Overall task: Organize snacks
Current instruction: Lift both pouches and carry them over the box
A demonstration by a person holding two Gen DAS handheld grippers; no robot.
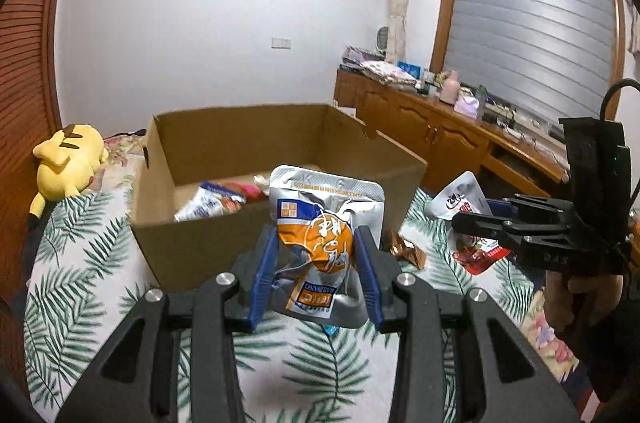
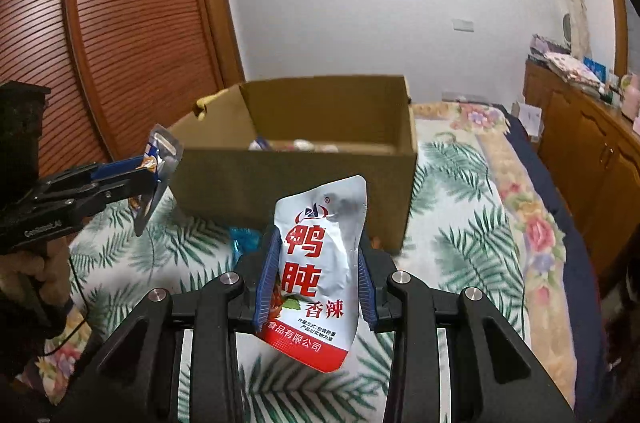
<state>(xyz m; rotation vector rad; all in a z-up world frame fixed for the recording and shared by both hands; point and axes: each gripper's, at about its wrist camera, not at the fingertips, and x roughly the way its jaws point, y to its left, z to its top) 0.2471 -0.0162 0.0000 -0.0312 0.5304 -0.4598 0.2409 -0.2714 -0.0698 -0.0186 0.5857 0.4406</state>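
My left gripper (image 1: 318,247) is shut on a silver and orange snack pouch (image 1: 320,243), held upright above the bed, just in front of the open cardboard box (image 1: 248,139). My right gripper (image 2: 318,263) is shut on a white pouch with red characters (image 2: 320,271), also lifted before the cardboard box (image 2: 288,175). Each gripper shows in the other's view: the right gripper (image 1: 470,223) with the white pouch (image 1: 456,201) at the right, the left gripper (image 2: 156,171) with the silver pouch (image 2: 162,153) at the left. Several snack packets (image 1: 216,201) lie inside the box.
A palm-leaf bedspread (image 1: 92,263) covers the bed. A gold wrapper (image 1: 408,249) and a blue wrapper (image 2: 244,239) lie on it near the box. A yellow plush toy (image 1: 66,163) rests at the far left. A wooden cabinet (image 1: 448,139) with clutter lines the right wall.
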